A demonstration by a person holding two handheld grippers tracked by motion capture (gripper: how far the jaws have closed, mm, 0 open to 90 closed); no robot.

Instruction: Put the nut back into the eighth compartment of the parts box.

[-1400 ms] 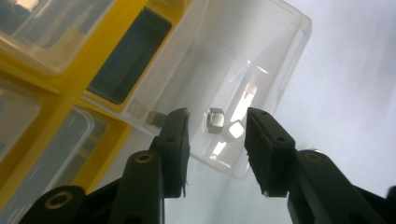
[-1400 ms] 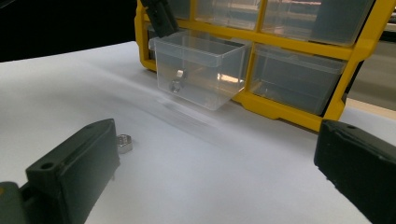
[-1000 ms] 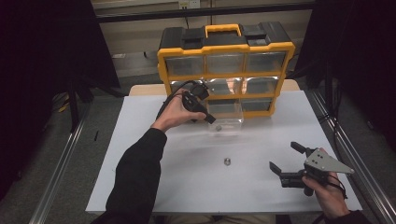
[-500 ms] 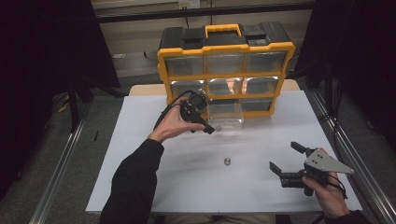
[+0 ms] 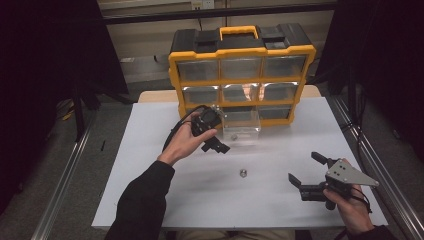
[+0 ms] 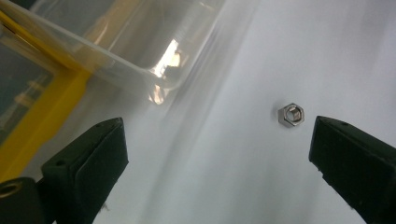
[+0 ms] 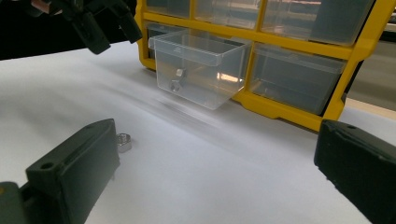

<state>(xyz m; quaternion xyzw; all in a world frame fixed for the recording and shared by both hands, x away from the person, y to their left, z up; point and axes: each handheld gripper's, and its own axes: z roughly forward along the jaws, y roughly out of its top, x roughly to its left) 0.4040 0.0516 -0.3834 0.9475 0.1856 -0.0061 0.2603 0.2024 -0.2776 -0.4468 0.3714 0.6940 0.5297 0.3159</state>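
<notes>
1. I am holding the left gripper (image 5: 216, 145) open just in front of the pulled-out drawer (image 5: 241, 123), aiming at the nut (image 5: 243, 173) lying mid-table.
2. I am resting the right gripper (image 5: 306, 173) open, near right, keeping clear.

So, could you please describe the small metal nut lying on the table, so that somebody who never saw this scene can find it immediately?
Start from the yellow organizer at the back of the white table, with one clear drawer pulled out. In front of that drawer, on the bare tabletop between the two grippers, lies the hex nut. Unlike the nuts inside the drawer, it lies alone in the open.
</notes>
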